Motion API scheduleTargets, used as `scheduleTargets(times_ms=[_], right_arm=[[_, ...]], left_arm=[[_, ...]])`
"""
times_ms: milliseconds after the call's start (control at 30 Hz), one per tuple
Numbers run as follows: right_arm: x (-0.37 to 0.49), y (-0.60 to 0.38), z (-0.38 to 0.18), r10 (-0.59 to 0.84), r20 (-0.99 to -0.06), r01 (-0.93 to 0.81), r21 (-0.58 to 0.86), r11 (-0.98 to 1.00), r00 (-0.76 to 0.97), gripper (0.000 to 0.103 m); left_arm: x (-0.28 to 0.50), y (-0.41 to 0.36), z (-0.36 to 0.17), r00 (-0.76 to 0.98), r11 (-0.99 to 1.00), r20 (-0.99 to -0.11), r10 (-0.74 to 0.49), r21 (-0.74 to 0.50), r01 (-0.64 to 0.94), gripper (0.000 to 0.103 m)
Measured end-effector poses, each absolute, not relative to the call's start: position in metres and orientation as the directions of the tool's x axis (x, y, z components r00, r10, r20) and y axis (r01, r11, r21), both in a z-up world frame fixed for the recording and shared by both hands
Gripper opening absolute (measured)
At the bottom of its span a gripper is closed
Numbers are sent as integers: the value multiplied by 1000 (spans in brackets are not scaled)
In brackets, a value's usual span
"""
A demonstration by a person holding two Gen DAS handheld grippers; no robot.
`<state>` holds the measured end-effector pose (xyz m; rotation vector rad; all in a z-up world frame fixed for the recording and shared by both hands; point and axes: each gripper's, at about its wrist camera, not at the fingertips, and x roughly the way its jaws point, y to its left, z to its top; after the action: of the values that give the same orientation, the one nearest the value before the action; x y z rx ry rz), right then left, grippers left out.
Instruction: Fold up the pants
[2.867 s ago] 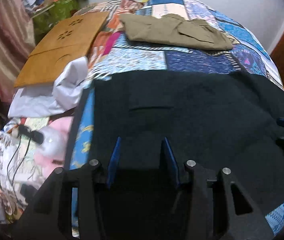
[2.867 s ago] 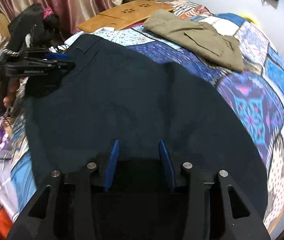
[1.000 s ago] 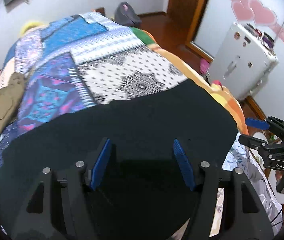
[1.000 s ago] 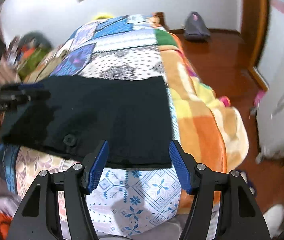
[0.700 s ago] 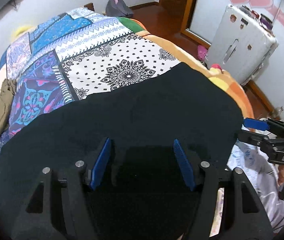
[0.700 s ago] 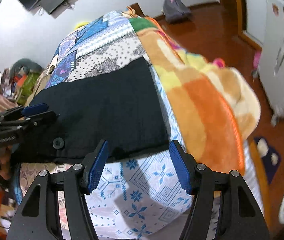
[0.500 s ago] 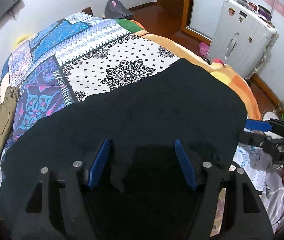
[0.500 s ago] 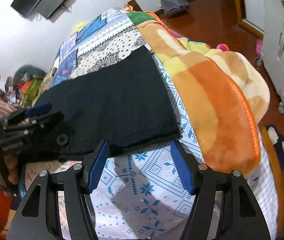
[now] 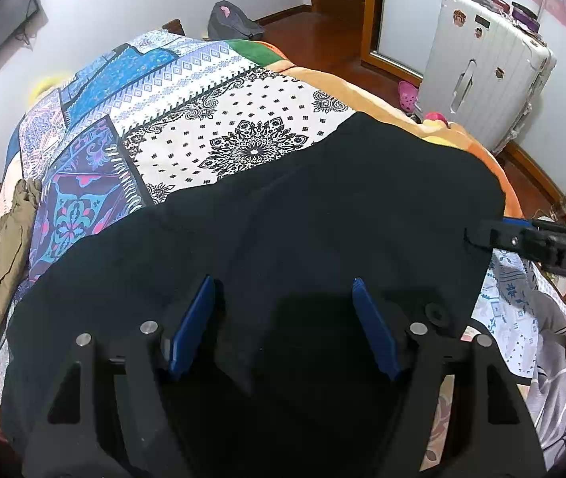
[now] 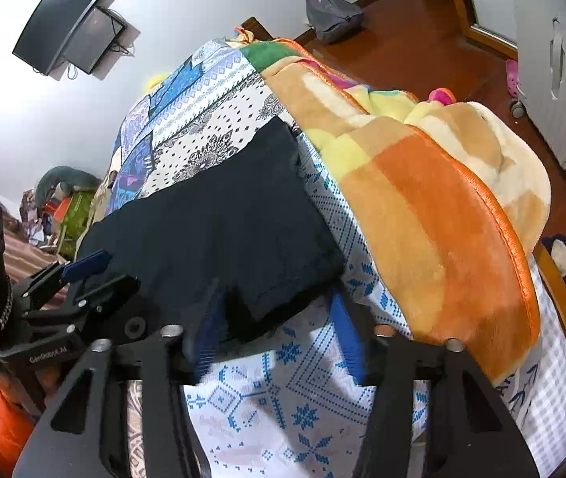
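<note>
The dark navy pants (image 9: 302,215) lie flat across the patchwork bedspread (image 9: 203,111). My left gripper (image 9: 283,318) is open, its blue pads straddling the near edge of the pants close to a button (image 9: 436,312). It also shows at the left of the right wrist view (image 10: 91,271). My right gripper (image 10: 275,326) is open around the near corner of the pants (image 10: 219,231). It shows in the left wrist view (image 9: 494,235) at the pants' right edge.
An orange and yellow fleece blanket (image 10: 434,207) is bunched at the bed's right side. Olive trousers (image 9: 8,239) lie at the far left. A white suitcase (image 9: 482,71) stands on the wooden floor beside the bed. A blue-patterned white sheet (image 10: 283,398) hangs below the pants.
Both grippers swung from the far end of the pants to this end. In the last half second the right gripper moved in until its fingers straddle the corner.
</note>
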<state>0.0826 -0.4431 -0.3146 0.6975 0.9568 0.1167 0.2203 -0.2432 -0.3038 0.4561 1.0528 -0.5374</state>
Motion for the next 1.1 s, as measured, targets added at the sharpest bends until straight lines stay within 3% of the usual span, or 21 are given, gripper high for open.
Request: scheduleTargets(times_ms=[200,300,700,1100], right_arm=[[86,-438,-303,392,-682,149,591,793,617,17],[88,-434,-290,372,-669,116,565,817,644,13],[107,-400,-210,393,-546,-84,505,859,740,11],[129,-315,-144,474,-479,-308,386,870,739,10]], left_arm=[[220,-244,-304,393,782,-899,-194,100,615,72],[220,-243,-304,393,785,-898,-197,96,613,72],[212,-205,-257,458,835,-844,-280,22,550,71],[197,-74,-189,635,924,-717,-289,-36,380,71]])
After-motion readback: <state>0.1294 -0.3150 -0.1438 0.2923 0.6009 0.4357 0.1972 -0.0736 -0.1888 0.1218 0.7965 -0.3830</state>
